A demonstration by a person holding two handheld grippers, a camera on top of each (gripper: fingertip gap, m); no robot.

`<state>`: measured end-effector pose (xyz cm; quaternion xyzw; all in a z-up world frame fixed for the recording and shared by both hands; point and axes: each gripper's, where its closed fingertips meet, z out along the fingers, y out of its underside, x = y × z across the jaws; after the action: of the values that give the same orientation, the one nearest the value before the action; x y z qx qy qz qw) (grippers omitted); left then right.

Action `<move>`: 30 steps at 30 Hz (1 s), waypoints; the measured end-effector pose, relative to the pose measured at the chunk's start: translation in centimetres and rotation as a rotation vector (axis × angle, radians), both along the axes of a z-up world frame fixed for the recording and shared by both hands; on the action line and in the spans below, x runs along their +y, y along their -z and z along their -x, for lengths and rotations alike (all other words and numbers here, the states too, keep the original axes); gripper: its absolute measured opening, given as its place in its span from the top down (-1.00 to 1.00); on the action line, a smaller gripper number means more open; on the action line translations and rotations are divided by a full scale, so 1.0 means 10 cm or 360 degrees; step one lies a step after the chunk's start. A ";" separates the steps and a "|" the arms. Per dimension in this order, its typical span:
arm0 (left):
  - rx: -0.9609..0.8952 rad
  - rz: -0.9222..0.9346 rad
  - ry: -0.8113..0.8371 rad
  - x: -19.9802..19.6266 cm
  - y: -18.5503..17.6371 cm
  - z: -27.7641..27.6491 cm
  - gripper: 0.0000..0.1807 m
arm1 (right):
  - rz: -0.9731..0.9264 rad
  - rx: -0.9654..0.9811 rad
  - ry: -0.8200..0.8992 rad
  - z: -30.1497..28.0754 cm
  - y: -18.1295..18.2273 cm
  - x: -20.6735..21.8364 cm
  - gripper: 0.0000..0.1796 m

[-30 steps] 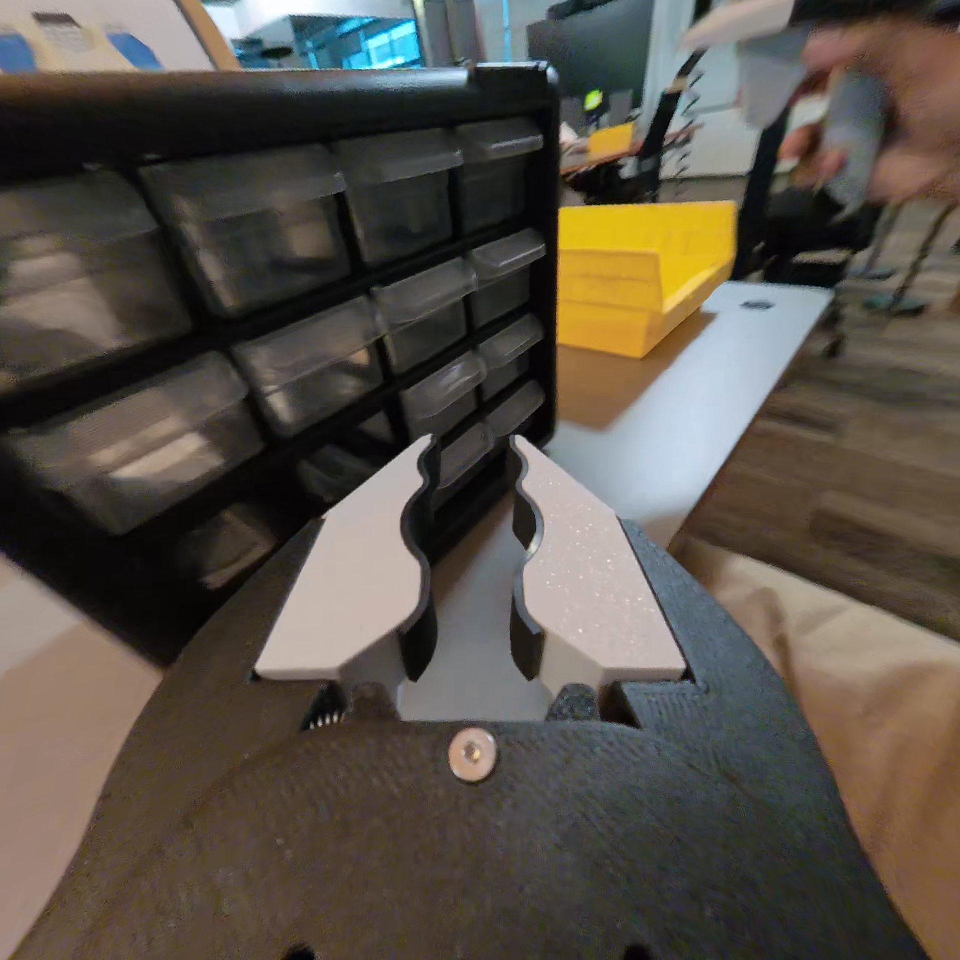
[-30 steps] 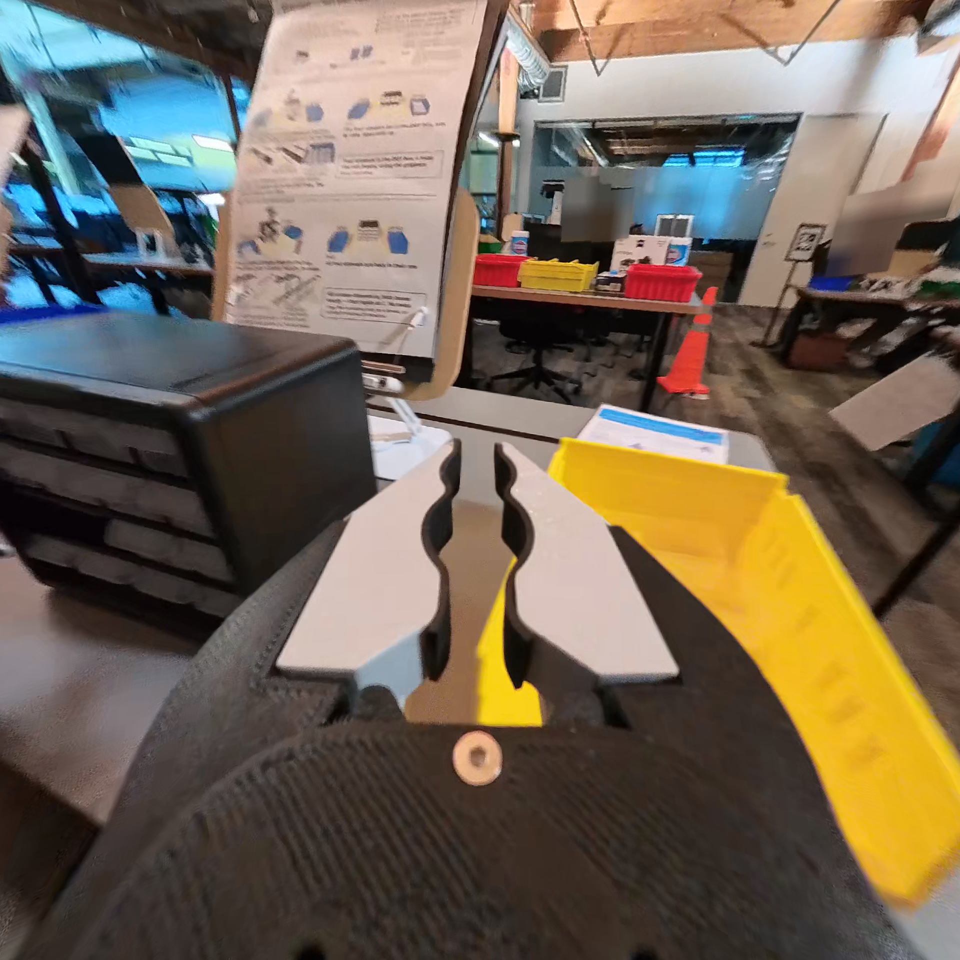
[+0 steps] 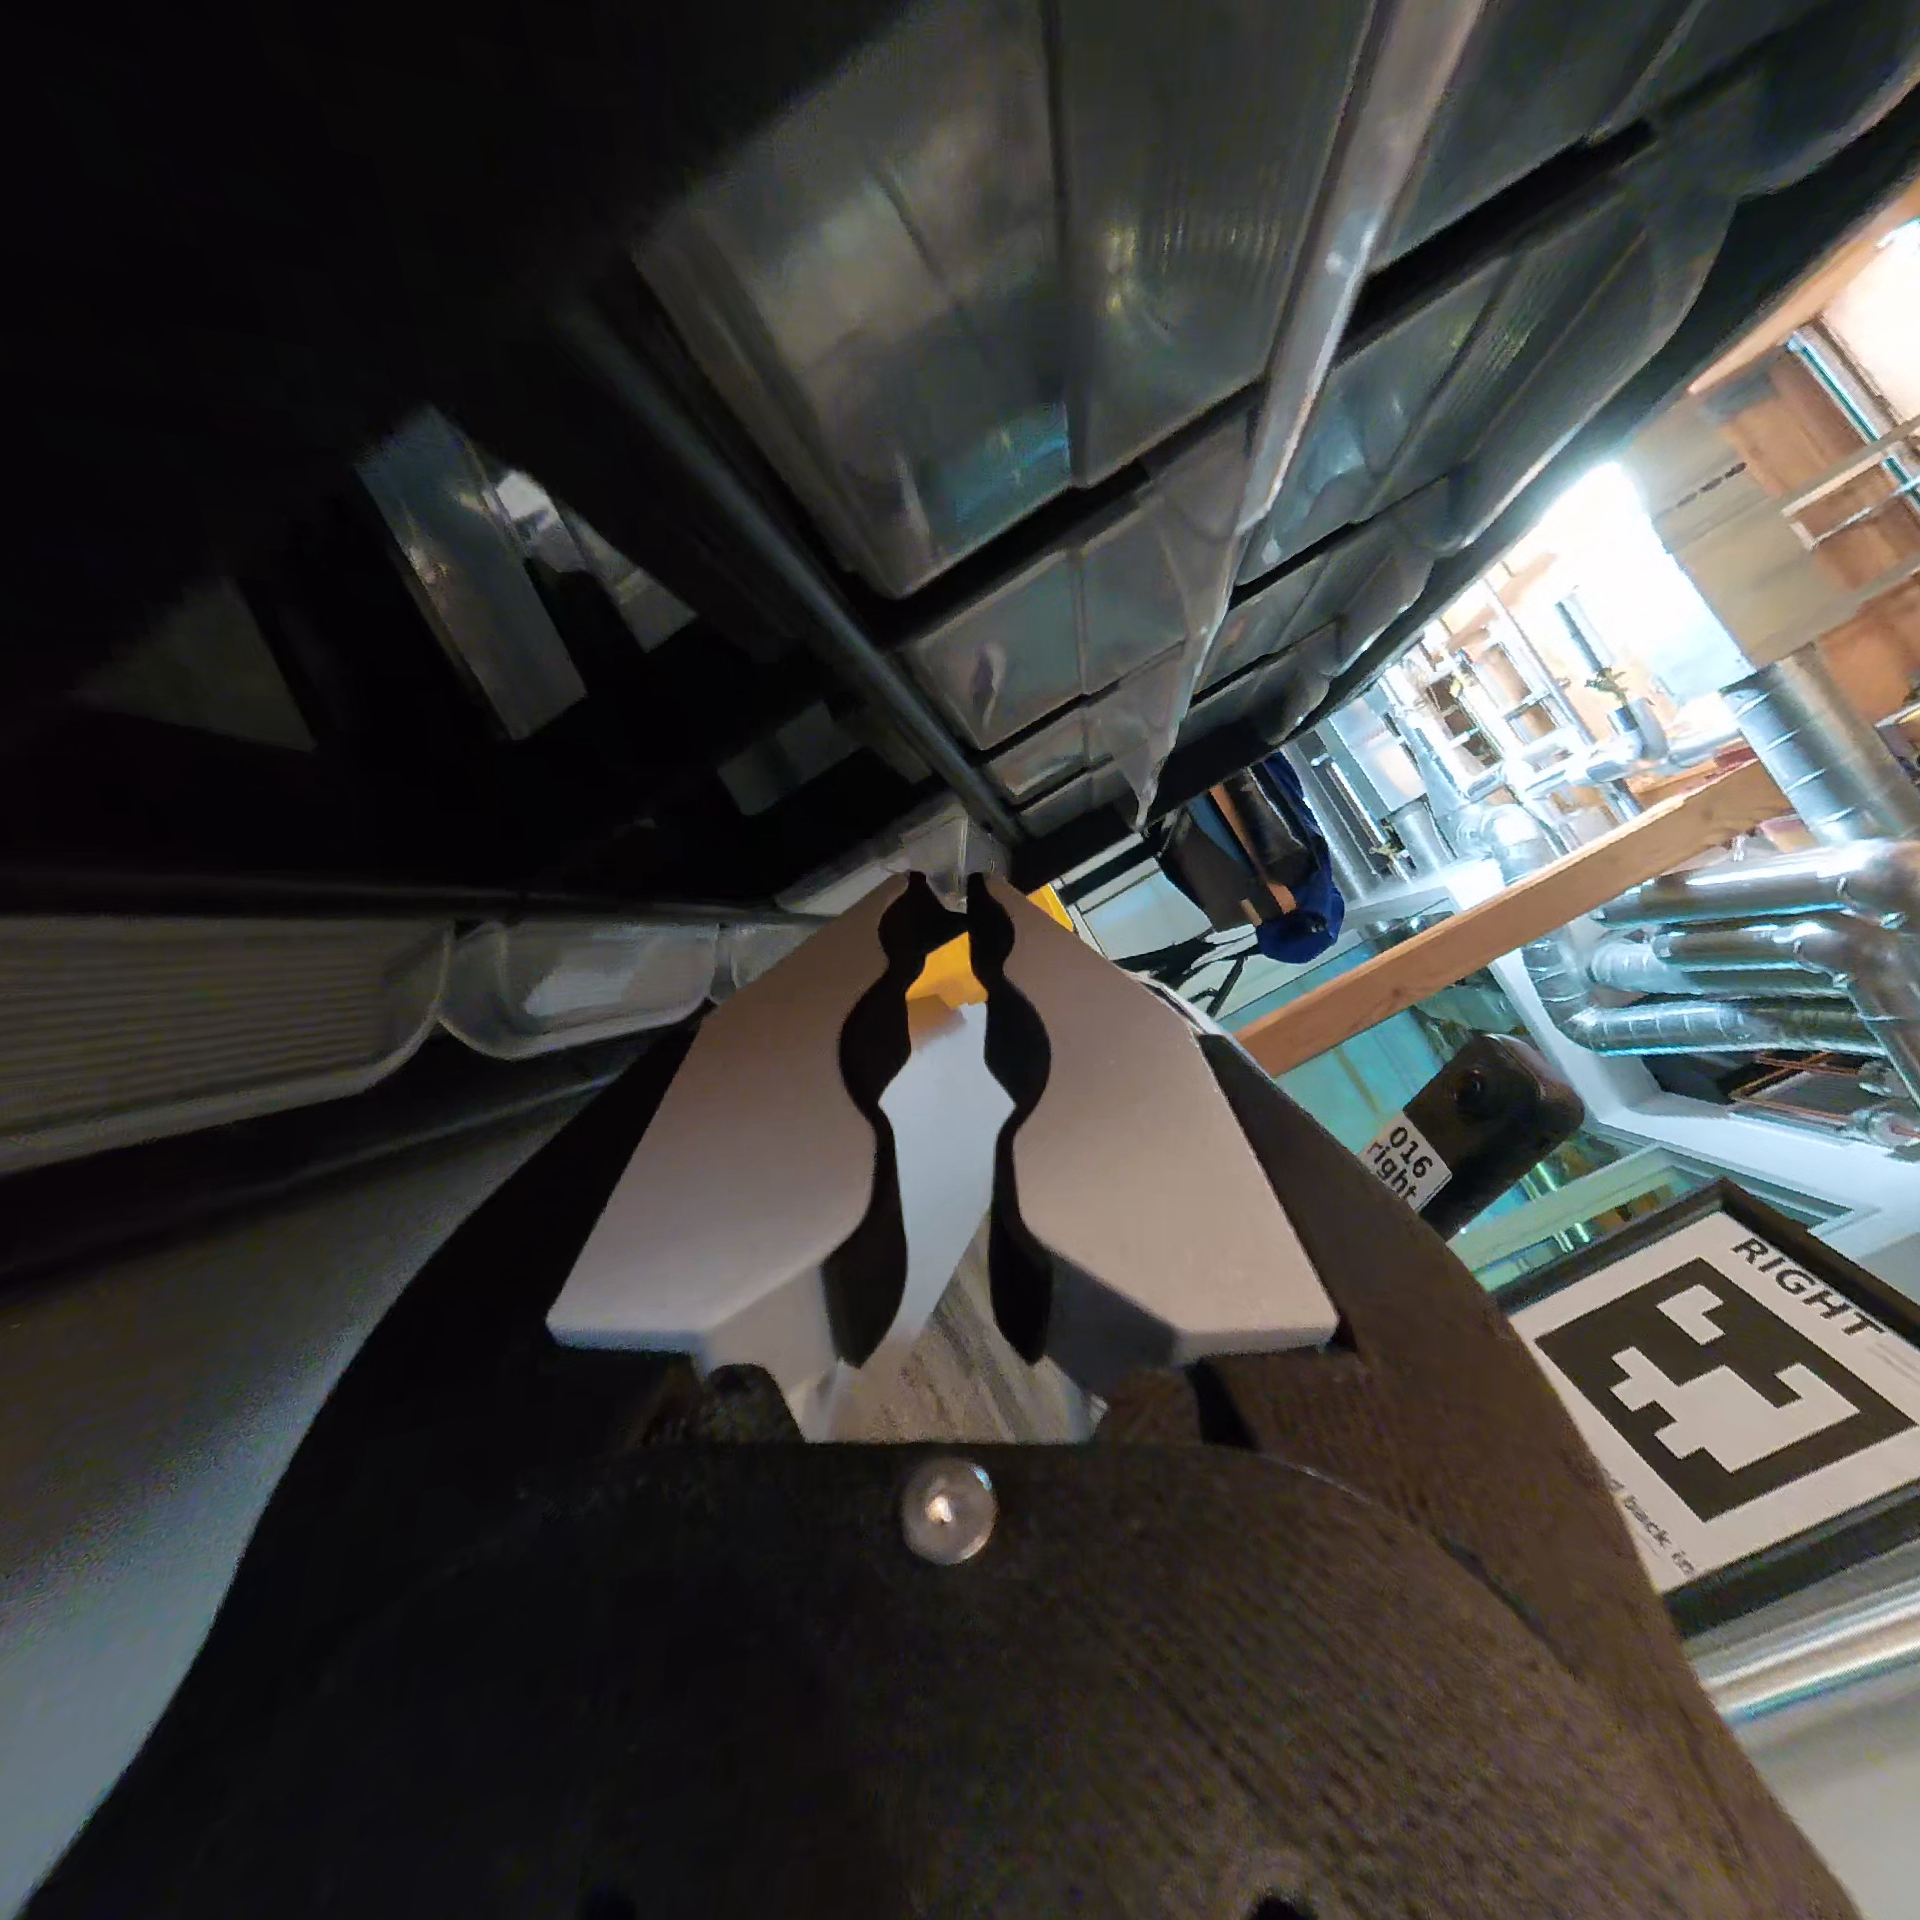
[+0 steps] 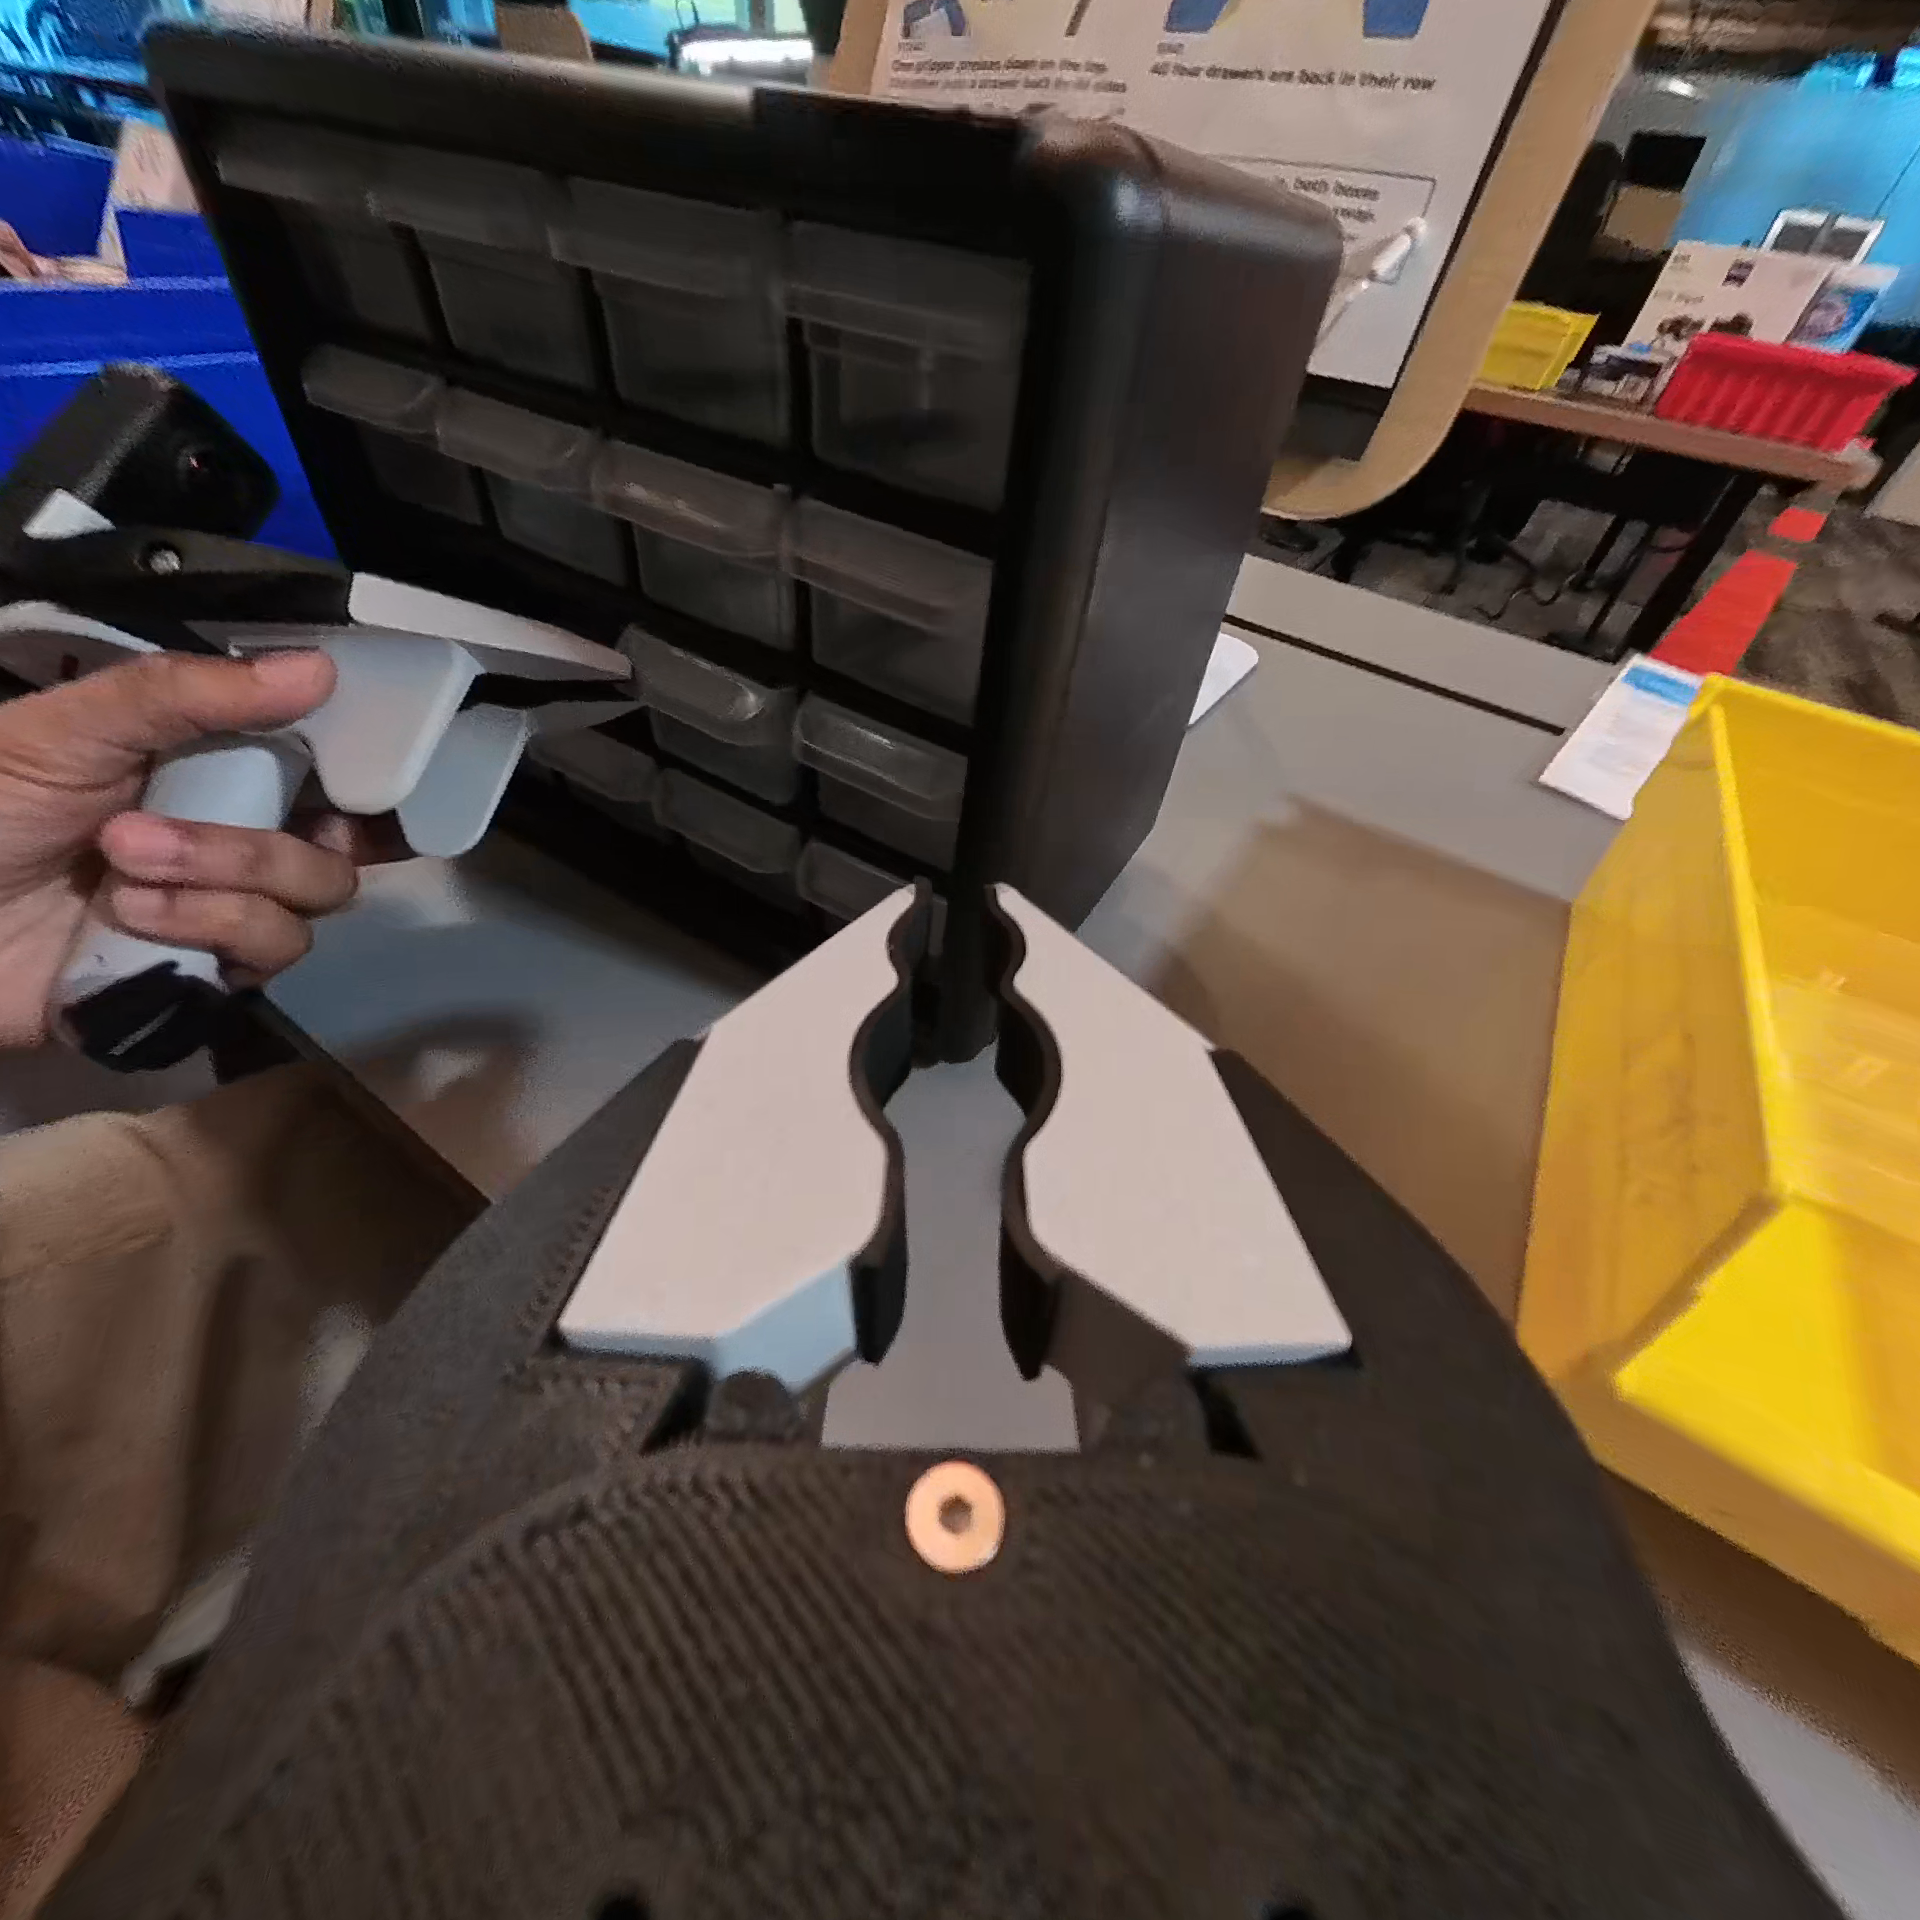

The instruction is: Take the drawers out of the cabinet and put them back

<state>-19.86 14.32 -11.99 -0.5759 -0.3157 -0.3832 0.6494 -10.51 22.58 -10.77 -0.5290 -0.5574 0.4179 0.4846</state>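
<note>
A black cabinet [image 4: 1122,520] with several rows of clear drawers stands on the grey table [image 4: 1351,779]. In the right wrist view, my left gripper [image 4: 613,670] is held by a hand [image 4: 156,810], with its tips on the handle of a clear drawer [image 4: 717,707] in the third row. That drawer sticks out slightly. In the left wrist view, my left gripper [image 3: 945,888] is rolled sideways and pinches the clear handle lip, with the drawer fronts [image 3: 935,312] close above. My right gripper [image 4: 958,896] is slightly open and empty, in front of the cabinet's lower right corner.
A yellow bin [image 4: 1766,1039] stands on the table right of the cabinet, with a printed sheet [image 4: 1621,748] behind it. A poster board [image 4: 1299,156] stands behind the cabinet. The right gripper's body, with a black-and-white marker [image 3: 1714,1382], shows in the left wrist view.
My left gripper has gone in to the cabinet front, rolled onto its side and closed on a drawer handle. My right gripper has swung from over the yellow bin to face the cabinet.
</note>
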 end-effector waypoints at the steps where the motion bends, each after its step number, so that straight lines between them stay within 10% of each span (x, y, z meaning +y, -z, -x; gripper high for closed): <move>1: -0.0010 -0.0005 0.0012 -0.02 0.00 -0.02 0.95 | -0.0059 -0.0008 0.0000 0.01 -0.01 -0.03 0.92; 17: -0.0062 0.0008 0.0061 -0.31 0.04 -0.40 0.96 | -0.1406 -0.0284 -0.0105 0.37 0.09 -0.94 0.65; 30: -0.0161 -0.0019 -0.0019 -0.47 0.11 -0.22 0.76 | -0.1754 -0.0332 -0.0063 0.60 0.25 -0.93 0.55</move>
<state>-17.69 9.64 -13.08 -0.5500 -0.3493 -0.4100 0.6383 -16.50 13.30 -13.25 -0.2256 -0.7482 0.0193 0.6236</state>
